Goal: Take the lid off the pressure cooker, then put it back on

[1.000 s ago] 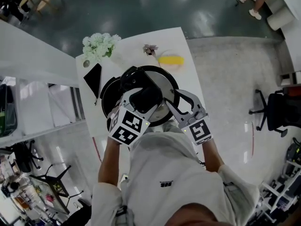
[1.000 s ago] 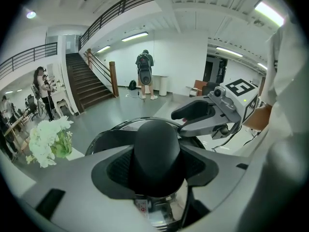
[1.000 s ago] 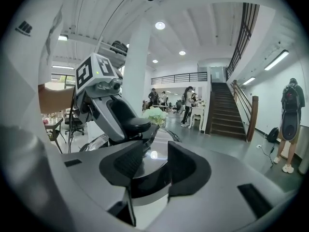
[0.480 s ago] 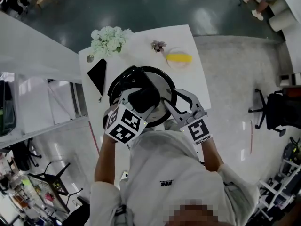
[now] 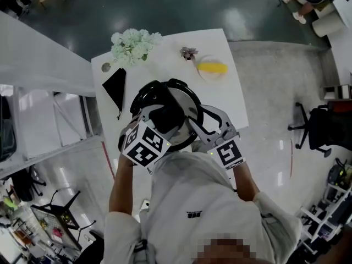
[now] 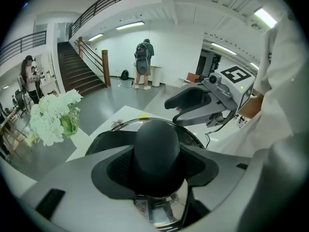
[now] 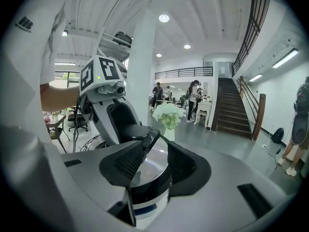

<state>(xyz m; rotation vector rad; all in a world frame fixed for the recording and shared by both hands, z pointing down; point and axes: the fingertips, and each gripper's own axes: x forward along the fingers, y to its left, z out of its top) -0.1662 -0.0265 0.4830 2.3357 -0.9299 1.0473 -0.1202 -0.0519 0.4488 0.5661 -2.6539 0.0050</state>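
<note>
Far left of the bench: white flowers, with a flat black thing just beside them on the white bench.
Cooker: in the middle of the bench, towards the person's edge. Its black pot shows as a dark arc left of the steel lid.
Lid against pot: the lid seems to sit a little right of the pot, though from above the tools cover too much to be sure.
Left tool: comes down over the middle of the lid and pinches the black knob, with a pad on each side.
Which way the lid faces: it lies flat, shiny face up, and the knob stands upright from its centre. It is round, so it has no long axis.
Right tool: spread, at the lid's right edge. The steel top and a black band show in the gap, and the pads do not look to press on anything.
Only in the left gripper view: the knob and a sticker below it, both hidden under the tool in the head view.
Only in the right gripper view: the cooker's side, edge-on.
Right of the bench: a small flower and a yellow thing on a plate, beyond the cooker.
</note>
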